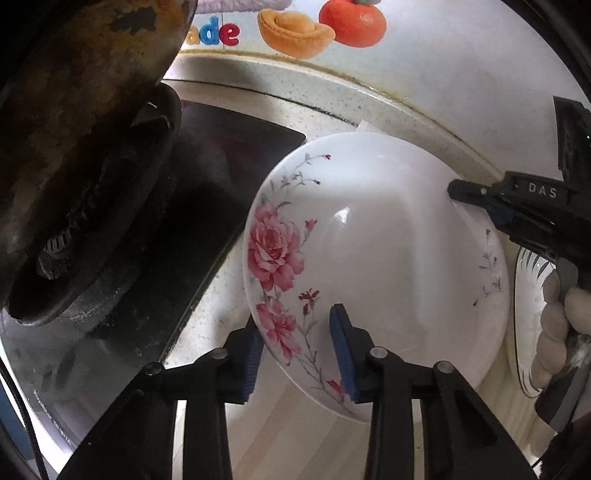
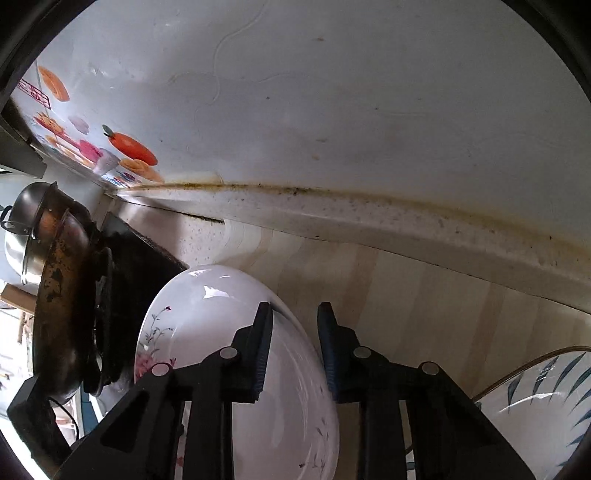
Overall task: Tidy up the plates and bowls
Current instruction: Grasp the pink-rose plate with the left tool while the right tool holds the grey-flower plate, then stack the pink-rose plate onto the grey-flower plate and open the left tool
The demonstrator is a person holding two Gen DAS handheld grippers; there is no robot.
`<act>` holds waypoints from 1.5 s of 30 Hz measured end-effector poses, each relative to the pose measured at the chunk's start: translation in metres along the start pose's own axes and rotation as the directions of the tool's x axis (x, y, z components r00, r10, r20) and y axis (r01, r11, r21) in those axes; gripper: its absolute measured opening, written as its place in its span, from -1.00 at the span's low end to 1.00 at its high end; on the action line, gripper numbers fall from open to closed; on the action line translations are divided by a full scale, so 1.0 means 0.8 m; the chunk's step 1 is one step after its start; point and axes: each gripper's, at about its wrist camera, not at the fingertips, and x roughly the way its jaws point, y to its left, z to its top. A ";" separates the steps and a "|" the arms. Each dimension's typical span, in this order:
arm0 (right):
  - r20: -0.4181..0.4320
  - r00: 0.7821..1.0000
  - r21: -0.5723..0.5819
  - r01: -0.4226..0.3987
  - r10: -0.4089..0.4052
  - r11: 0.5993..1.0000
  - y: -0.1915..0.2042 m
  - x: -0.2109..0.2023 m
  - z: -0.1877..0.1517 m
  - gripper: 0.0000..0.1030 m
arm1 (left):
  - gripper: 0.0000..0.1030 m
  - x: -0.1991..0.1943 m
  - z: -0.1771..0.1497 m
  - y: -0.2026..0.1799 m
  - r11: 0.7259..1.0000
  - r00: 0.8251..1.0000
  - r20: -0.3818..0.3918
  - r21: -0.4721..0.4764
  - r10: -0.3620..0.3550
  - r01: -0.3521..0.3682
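The left gripper [image 1: 295, 319] points steeply down with its jaws set narrow. Its blue pads [image 1: 341, 347] clamp the near wall of the floral dish [image 1: 388, 240], one pad outside the rim and the other on the inner slope beside the pink roses. The right gripper [image 2: 294, 306] holds the same dish at the opposite rim, also narrow. One of its pads lies inside the bowl and the other just outside the edge. Seen from the left wrist, its black body carries the raised letters "DAS" [image 1: 542, 192], and a person's hand [image 1: 557, 314] wraps its handle.

The dish is white and deep, and it sits tilted between the two grippers over a pale wood-pattern mat [image 2: 406, 295].

To the left of the left gripper, close by, is a black glass hob [image 1: 236, 147] carrying a dark, rust-stained wok [image 1: 74, 110] on its burner. There is faint writing on the hob's front edge, too small to read. A steel pot [image 2: 26, 221] stands beyond the wok.

To the right of the right gripper, just beside it, is a second dish [image 2: 546, 398] with blue leaves and a gold rim.

Ahead of both grippers, past the speckled counter ledge, the wall bears stickers. They include an orange fruit [image 1: 352, 24], a gold ingot shape [image 1: 295, 35], and the coloured letters "ade" [image 1: 218, 35], whose start is hidden behind the wok. A red square label [image 2: 35, 94] further along is illegible.
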 end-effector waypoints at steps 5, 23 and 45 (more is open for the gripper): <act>-0.010 1.000 -0.002 -0.001 0.001 1.000 -0.009 -0.015 -0.015 -0.55 | -0.41 -0.005 -0.007 0.003 1.000 1.000 -0.009 -0.006 -0.023 0.023; 0.049 0.998 0.057 -0.040 0.037 0.998 -0.032 -0.212 -0.159 -0.55 | -0.41 -0.112 -0.072 -0.042 0.987 0.991 -0.043 0.090 -0.129 0.132; 0.018 0.998 0.338 0.048 -0.058 0.940 -0.153 -0.321 -0.463 -0.55 | -0.41 -0.104 -0.234 -0.157 0.895 0.960 -0.273 0.412 -0.060 0.173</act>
